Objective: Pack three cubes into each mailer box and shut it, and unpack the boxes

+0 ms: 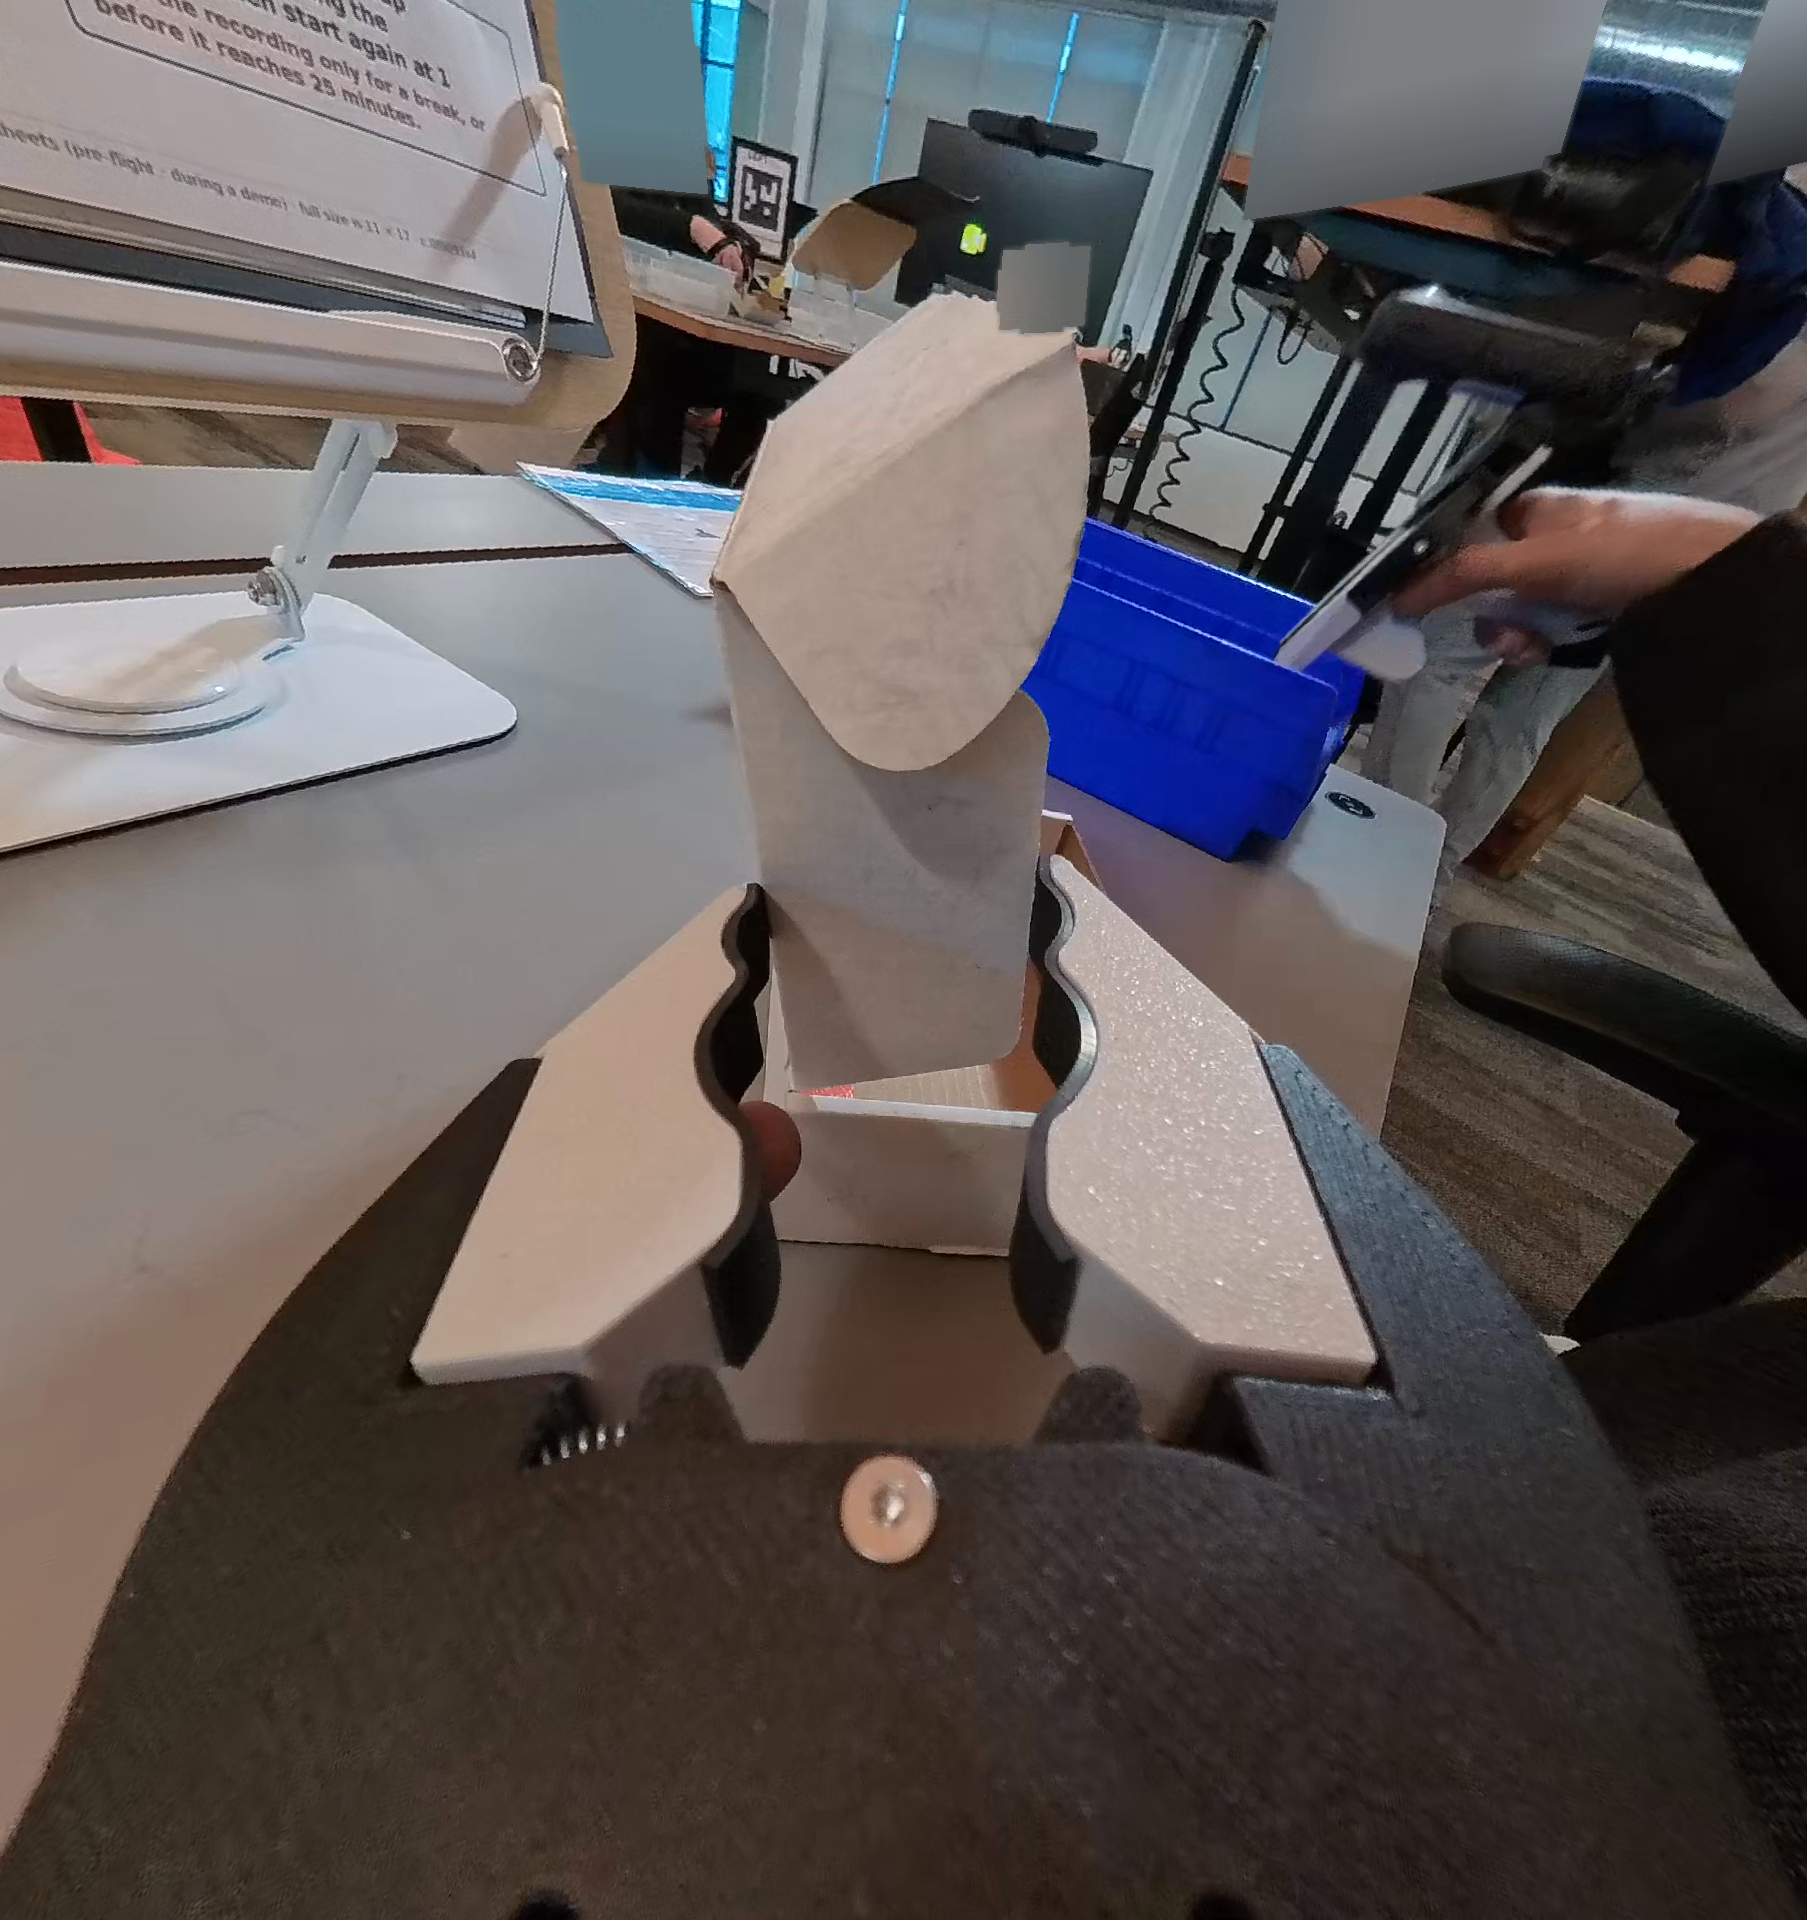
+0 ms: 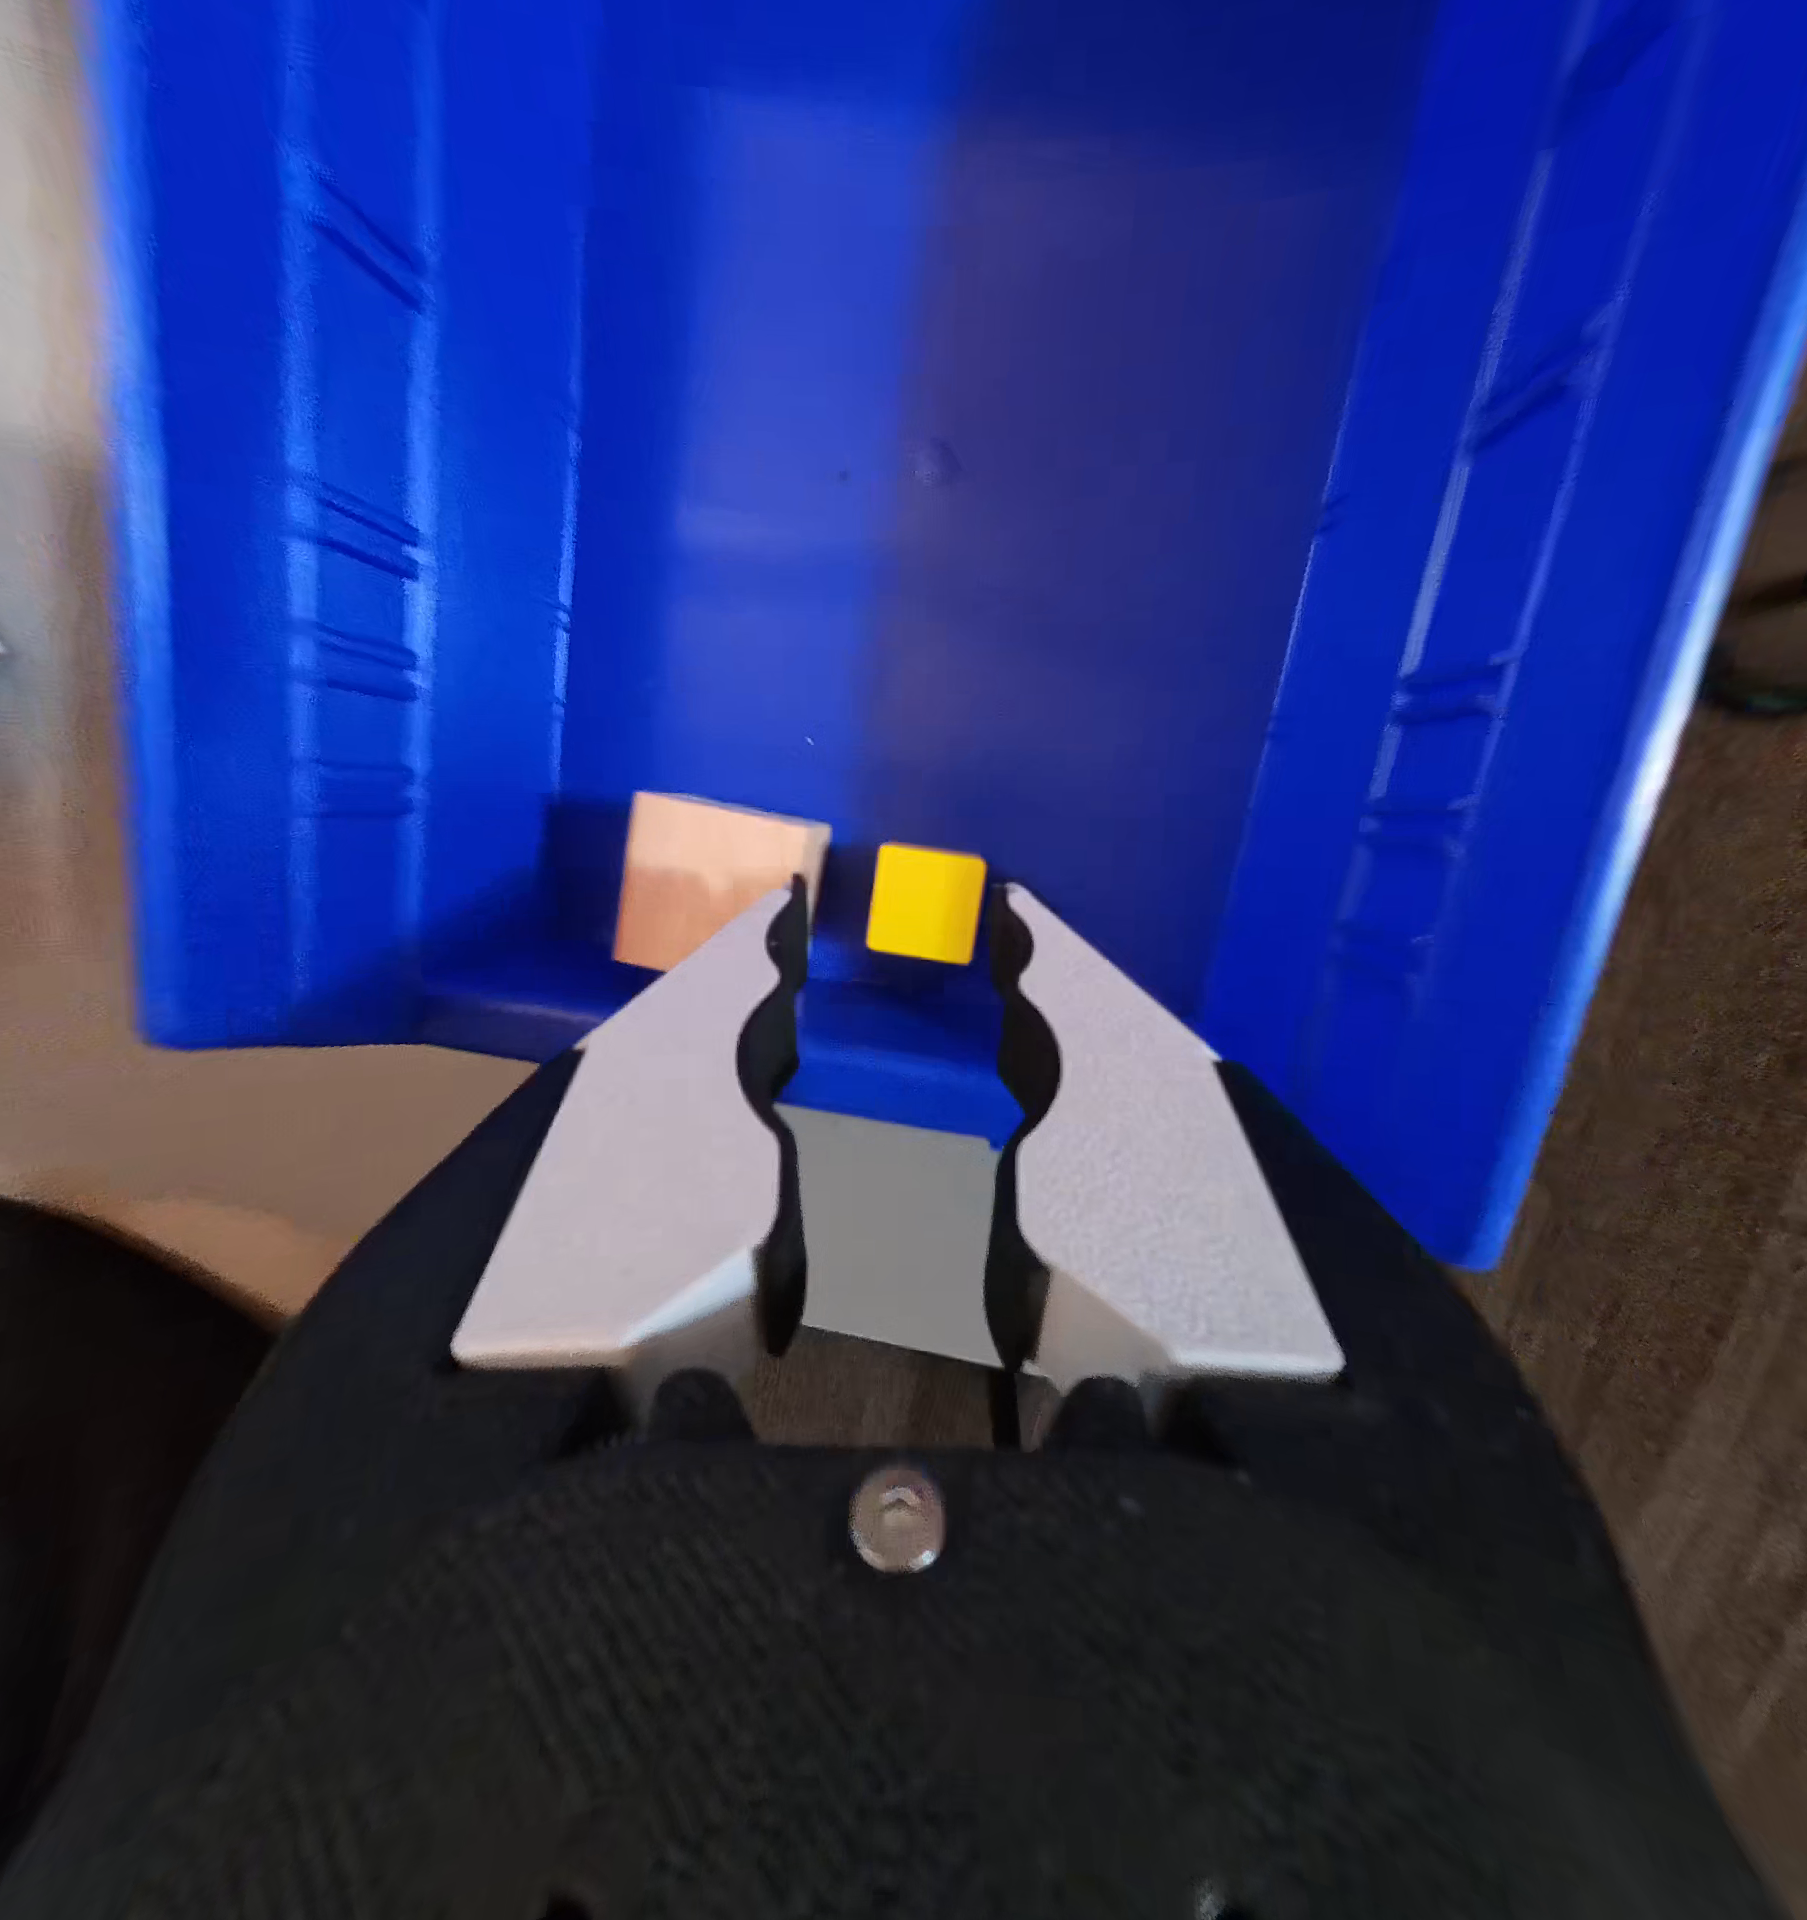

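**Grippers at mailer box and bin**

Left gripper (image 1: 899, 1049): jaws apart around small white cardboard mailer box (image 1: 904, 1169), lid flap (image 1: 899, 727) upright, on grey desk (image 1: 359, 1039).
Right gripper (image 2: 899, 914): jaws apart, empty, over blue plastic bin (image 2: 982, 416) holding yellow cube (image 2: 925, 900) beside pale wooden cube (image 2: 707, 883).

A grey desk (image 1: 203, 1039) fills the foreground. Behind it stand a monitor (image 1: 1034, 208) and bright windows (image 1: 878, 94). Brown carpet (image 1: 1564, 914) lies right of it.
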Action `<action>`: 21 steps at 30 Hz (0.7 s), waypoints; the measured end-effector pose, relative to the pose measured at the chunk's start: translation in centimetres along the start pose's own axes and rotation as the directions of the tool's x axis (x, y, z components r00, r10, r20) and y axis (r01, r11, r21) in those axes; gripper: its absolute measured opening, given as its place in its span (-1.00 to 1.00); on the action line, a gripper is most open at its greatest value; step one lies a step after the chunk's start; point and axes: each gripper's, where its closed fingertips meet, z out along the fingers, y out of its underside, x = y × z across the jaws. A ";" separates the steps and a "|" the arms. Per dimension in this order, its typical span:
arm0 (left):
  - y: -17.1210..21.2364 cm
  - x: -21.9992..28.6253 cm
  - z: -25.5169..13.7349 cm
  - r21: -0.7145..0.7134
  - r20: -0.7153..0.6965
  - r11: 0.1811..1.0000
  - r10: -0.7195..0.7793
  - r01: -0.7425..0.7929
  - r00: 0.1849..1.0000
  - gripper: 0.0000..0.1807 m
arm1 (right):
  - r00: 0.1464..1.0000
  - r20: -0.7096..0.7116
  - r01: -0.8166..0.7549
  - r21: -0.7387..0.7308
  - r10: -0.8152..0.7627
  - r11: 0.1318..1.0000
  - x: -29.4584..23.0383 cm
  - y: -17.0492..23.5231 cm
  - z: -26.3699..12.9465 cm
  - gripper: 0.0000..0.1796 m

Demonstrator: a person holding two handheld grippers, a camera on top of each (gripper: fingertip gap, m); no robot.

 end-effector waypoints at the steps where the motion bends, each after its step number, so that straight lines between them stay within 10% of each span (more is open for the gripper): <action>1: 0.0 0.0 0.0 0.001 0.001 1.000 0.000 0.000 1.000 -0.46 | 1.000 0.002 0.019 0.041 -0.019 0.999 -0.7 -0.8 -1.0 -0.62; 11: -0.5 -0.5 -0.2 0.038 -0.022 0.991 -0.128 0.129 0.992 -0.46 | 0.734 0.379 0.375 0.465 -0.563 0.802 -26.5 -7.3 -3.9 -0.66; 21: -0.3 -0.6 -0.4 0.030 -0.029 0.985 -0.167 0.168 0.986 -0.46 | 0.667 0.424 0.556 0.265 -0.613 0.788 -39.5 -3.9 8.3 -0.56</action>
